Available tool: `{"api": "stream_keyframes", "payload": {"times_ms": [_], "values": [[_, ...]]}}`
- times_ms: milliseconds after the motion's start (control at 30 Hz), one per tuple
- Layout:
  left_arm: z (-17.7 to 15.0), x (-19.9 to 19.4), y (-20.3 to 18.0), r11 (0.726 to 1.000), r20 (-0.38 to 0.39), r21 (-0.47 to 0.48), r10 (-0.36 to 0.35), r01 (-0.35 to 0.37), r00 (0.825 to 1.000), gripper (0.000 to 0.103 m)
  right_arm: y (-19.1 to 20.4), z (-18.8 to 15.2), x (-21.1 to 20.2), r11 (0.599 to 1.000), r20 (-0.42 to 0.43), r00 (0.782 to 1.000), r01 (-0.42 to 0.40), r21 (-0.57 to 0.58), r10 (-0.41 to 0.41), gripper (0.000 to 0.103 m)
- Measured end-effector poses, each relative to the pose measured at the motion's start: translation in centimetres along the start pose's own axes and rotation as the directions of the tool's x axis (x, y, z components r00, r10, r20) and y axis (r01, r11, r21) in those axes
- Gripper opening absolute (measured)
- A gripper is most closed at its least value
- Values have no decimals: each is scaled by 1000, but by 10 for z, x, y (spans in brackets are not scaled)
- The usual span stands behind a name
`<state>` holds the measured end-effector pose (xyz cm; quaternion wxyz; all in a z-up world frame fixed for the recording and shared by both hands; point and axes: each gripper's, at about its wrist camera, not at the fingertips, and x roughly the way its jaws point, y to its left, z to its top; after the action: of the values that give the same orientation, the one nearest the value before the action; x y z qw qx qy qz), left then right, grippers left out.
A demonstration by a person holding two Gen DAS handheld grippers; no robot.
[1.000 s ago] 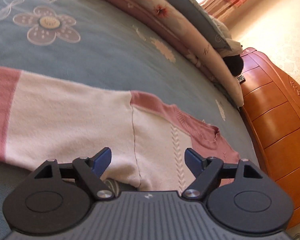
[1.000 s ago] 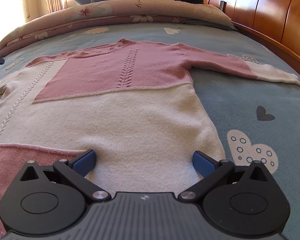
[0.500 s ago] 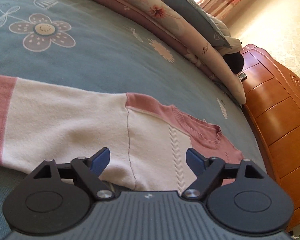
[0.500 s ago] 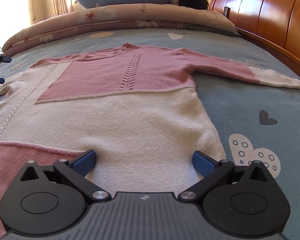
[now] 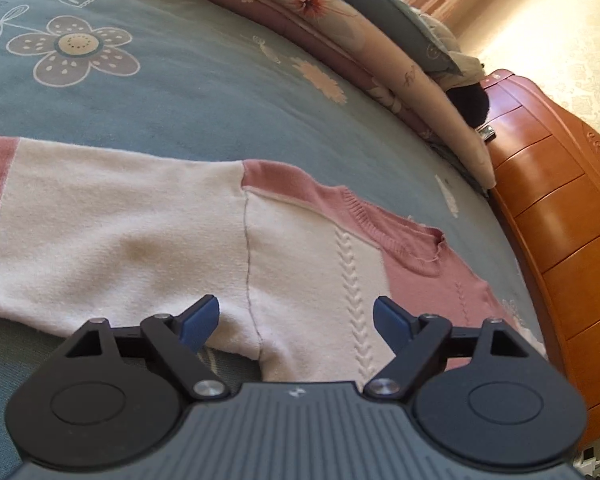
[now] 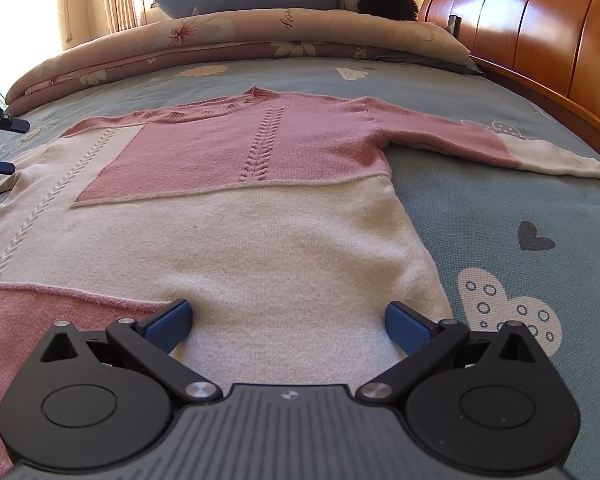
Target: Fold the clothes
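Knit sweater is judged soft, light, floppy; best pinched at armpit seam. Both grippers are seen released, empty.

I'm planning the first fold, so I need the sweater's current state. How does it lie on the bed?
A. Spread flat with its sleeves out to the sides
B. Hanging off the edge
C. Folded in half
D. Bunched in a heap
A: in the right wrist view the sweater lies flat on the bed sheet, sleeve stretched sideways, nothing folded over.
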<state>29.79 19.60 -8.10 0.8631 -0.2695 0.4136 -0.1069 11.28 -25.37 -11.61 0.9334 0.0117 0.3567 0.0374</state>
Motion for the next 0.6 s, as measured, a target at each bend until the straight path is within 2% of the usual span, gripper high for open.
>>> {"api": "stream_keyframes", "payload": {"times_ms": [133, 200, 267, 333, 367, 400, 433, 467, 533, 600], "values": [[0, 5, 4, 1000, 1, -13, 12, -12, 1000, 84, -1, 0, 0, 1000, 1, 1000, -2, -1, 2, 103], [1, -6, -4, 999, 12, 29, 30, -30, 999, 84, -1, -1, -1, 1000, 3, 1000, -3, -1, 3, 103], [-1, -20, -14, 989, 45, 133, 55, -61, 997, 84, 0, -1, -1, 1000, 4, 1000, -4, -1, 4, 103], [-7, -34, -24, 950, 111, 281, 109, -137, 988, 83, -1, -1, -1, 1000, 5, 1000, -4, -1, 4, 103], [-12, -40, -28, 914, 149, 356, 150, -195, 977, 81, -1, -1, -1, 1000, 6, 1000, -5, -1, 5, 103], [-16, -44, -31, 870, 185, 424, 190, -253, 964, 73, -1, -1, 0, 1000, 6, 1000, -5, -1, 5, 103], [-22, -46, -34, 811, 223, 496, 227, -311, 948, 65, -1, -1, 0, 1000, 6, 1000, -6, -1, 6, 103], [-28, -47, -37, 744, 255, 561, 262, -363, 931, 50, -1, -1, 0, 1000, 7, 1000, -6, -1, 6, 103], [-43, -47, -43, 620, 299, 661, 299, -423, 906, 47, -1, -1, 0, 1000, 8, 1000, -6, -2, 6, 103], [-56, -48, -50, 561, 285, 733, 261, -385, 922, 49, -1, -1, 0, 1000, 8, 1000, -6, -2, 6, 103]]}}
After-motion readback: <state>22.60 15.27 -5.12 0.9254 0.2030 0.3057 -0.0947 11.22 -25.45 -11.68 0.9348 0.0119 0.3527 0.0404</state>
